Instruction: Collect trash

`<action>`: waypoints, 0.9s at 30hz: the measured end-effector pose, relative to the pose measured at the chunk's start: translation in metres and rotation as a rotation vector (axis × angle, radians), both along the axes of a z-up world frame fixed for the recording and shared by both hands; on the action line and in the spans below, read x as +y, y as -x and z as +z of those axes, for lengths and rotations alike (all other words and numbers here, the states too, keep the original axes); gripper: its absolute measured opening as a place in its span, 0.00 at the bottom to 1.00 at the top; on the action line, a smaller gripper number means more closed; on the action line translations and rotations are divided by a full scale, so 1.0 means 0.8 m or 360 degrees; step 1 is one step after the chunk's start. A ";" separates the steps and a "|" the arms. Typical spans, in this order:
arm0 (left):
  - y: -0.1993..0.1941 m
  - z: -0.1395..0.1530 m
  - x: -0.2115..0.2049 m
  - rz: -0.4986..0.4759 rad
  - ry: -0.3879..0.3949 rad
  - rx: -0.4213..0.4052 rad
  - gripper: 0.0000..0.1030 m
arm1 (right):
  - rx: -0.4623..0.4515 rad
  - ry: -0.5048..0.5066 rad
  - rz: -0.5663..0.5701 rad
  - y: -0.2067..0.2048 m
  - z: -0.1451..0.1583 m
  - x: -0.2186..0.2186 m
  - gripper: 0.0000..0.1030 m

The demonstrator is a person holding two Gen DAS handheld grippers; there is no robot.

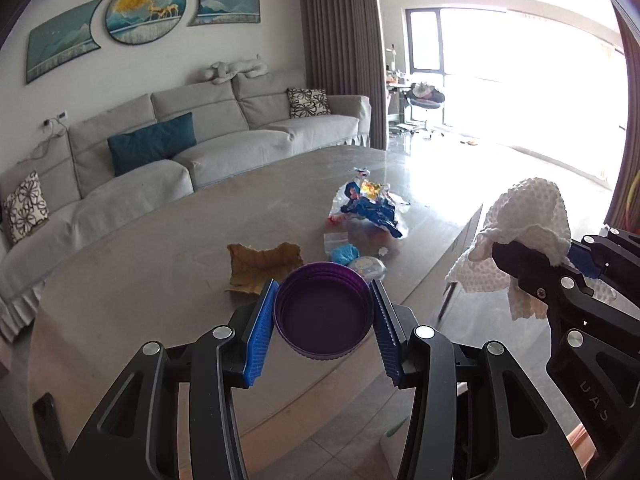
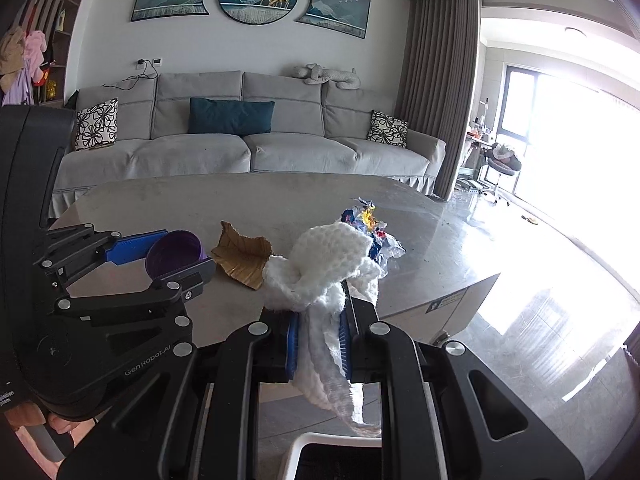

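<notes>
Midway: left gripper pinching purple lid, right gripper clamping paper towel (bin just below); wrappers left far on table.

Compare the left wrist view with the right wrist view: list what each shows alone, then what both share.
Left wrist view only: a small blue bag and a round pale packet on the table.

Right wrist view only: a white bin below the right gripper, and a shelf with clothes.

Both: the left gripper shut on the purple lid, the paper towel, the brown leaf, the blue wrapper, the sofa.
</notes>
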State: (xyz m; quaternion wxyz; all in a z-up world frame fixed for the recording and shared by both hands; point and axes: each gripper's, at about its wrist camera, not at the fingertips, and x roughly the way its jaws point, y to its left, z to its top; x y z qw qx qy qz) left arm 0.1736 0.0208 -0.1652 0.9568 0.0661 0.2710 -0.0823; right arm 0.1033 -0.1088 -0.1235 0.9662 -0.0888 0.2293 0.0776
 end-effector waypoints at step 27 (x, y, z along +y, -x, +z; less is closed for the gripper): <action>0.086 -0.071 -0.204 -0.0538 -0.0140 0.0205 0.46 | 0.0128 -0.0128 -0.0504 0.117 -0.059 -0.151 0.17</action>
